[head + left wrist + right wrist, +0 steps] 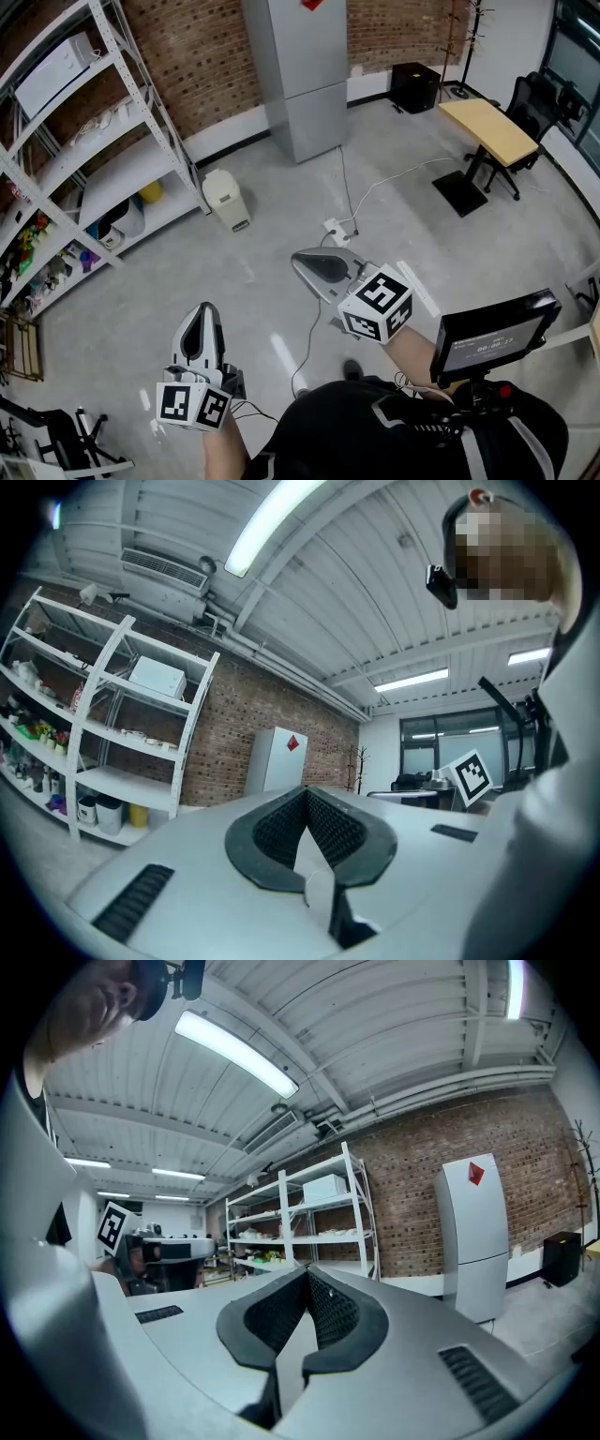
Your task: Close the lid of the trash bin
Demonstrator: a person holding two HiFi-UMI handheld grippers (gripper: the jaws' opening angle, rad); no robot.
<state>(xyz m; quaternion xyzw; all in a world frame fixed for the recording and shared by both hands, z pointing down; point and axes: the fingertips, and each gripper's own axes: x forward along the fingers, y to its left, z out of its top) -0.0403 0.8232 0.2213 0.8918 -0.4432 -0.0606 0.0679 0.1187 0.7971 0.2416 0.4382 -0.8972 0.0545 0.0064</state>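
A small cream trash bin (228, 199) stands on the concrete floor beside the end of the metal shelving, far ahead of both grippers. Its lid looks down, though it is small in the head view. My left gripper (200, 319) is held low at the left, near the person's body, with its jaws together and nothing between them. My right gripper (307, 265) sits higher and to the right, also shut and empty. In the left gripper view the left gripper (307, 797) points up toward the ceiling, and in the right gripper view the right gripper (307, 1277) does the same. Neither view shows the bin.
White metal shelving (94, 178) runs along the left wall. A tall grey cabinet (300, 70) stands at the brick wall. A white power strip (337, 228) with cables lies on the floor ahead. A wooden desk (487, 127), a black chair (534, 103) and a screen on a stand (492, 339) are at the right.
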